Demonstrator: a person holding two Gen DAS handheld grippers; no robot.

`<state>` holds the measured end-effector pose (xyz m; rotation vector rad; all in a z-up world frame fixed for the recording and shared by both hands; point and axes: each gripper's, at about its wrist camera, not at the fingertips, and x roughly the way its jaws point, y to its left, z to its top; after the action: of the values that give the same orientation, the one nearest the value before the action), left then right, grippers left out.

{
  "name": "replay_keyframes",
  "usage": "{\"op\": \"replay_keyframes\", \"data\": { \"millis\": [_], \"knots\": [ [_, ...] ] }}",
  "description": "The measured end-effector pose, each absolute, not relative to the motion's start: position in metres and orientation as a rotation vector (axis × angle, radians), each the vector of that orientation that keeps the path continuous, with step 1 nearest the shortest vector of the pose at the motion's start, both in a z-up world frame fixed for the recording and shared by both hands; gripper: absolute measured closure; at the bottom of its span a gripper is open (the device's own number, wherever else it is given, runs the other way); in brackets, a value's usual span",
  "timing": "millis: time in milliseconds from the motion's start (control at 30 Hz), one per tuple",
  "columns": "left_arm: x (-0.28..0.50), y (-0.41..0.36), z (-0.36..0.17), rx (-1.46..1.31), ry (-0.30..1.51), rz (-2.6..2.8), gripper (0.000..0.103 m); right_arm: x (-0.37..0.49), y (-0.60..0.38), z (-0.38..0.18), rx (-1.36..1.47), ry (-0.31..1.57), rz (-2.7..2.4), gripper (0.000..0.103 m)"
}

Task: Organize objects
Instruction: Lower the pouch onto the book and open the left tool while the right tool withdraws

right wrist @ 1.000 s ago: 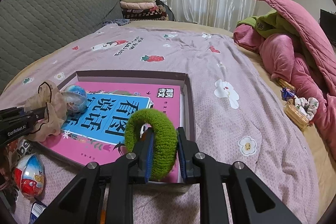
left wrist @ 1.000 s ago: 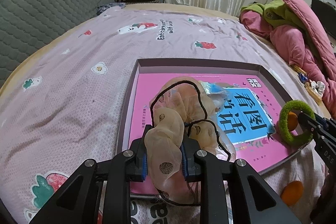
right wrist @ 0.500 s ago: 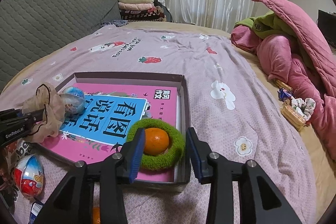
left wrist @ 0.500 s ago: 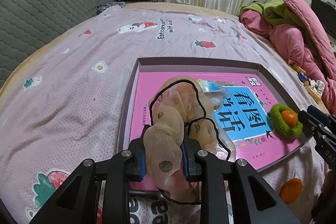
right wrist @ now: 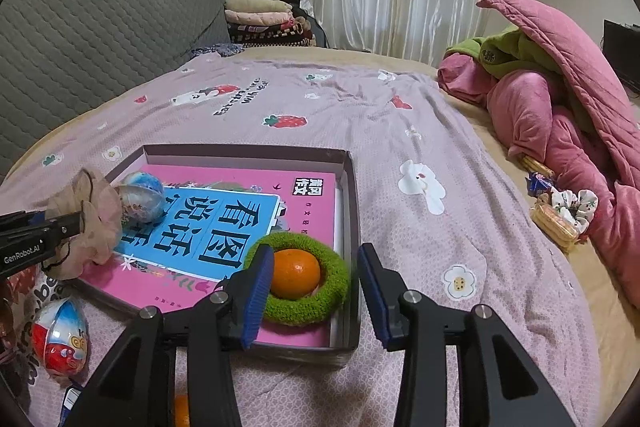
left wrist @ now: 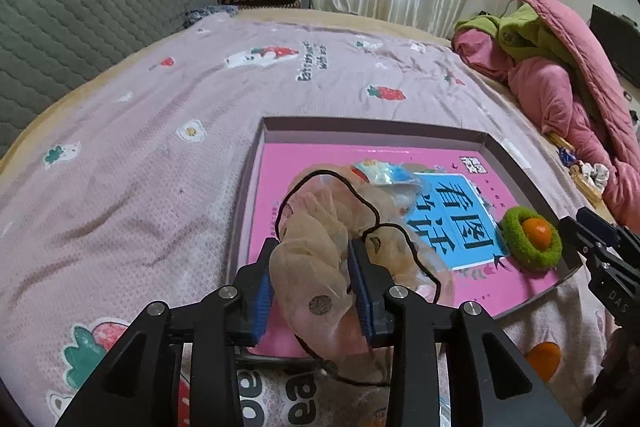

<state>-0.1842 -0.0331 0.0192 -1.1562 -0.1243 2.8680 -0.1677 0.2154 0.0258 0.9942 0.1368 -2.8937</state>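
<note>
A shallow grey tray [left wrist: 360, 125] lies on the bed with a pink book [left wrist: 280, 187] in it. My left gripper [left wrist: 312, 251] has a sheer beige scrunchie [left wrist: 316, 275] filling the gap between its blue pads at the tray's near left edge. Its jaws are opening and the fabric still touches both pads. A green scrunchie [right wrist: 304, 303] lies flat in the tray's near right corner, ringed around a small orange [right wrist: 296, 273]. My right gripper [right wrist: 315, 259] straddles it with its jaws opening, clear of both pads. A blue toy egg [right wrist: 140, 195] rests on the book.
A red and white toy egg [right wrist: 60, 335] and a second orange [left wrist: 542, 363] lie on the bedspread in front of the tray. Snack packets and a white scrunchie [right wrist: 572, 207] sit at the right beside a heaped pink quilt [right wrist: 560, 107]. A grey headboard [right wrist: 100, 27] stands at the left.
My right gripper let go of the green scrunchie, which dropped flat around the orange in the tray. My left gripper's jaws have widened a little around the beige scrunchie.
</note>
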Motion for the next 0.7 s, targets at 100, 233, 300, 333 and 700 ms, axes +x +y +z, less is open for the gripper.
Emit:
{"op": "replay_keyframes", "data": {
  "millis": [100, 233, 300, 333, 700],
  "knots": [
    [-0.185, -0.035, 0.02, -1.151, -0.141, 2.865, 0.067, -0.168, 0.216, 0.026, 0.994, 0.137, -2.891, 0.06],
    [-0.184, -0.035, 0.023, -1.135, -0.157, 2.866, 0.067, -0.167, 0.215, 0.026, 0.992, 0.137, -2.893, 0.06],
    [-0.182, -0.036, 0.026, -1.117, -0.164, 2.871, 0.065, -0.167, 0.215, 0.027, 0.991, 0.134, -2.895, 0.06],
    [-0.182, -0.036, 0.027, -1.107, -0.166, 2.873, 0.063, -0.167, 0.215, 0.027, 0.991, 0.133, -2.895, 0.06],
    [-0.172, -0.038, 0.042, -0.987, -0.188, 2.897, 0.054, -0.164, 0.215, 0.031, 0.964, 0.122, -2.898, 0.06]
  ]
}}
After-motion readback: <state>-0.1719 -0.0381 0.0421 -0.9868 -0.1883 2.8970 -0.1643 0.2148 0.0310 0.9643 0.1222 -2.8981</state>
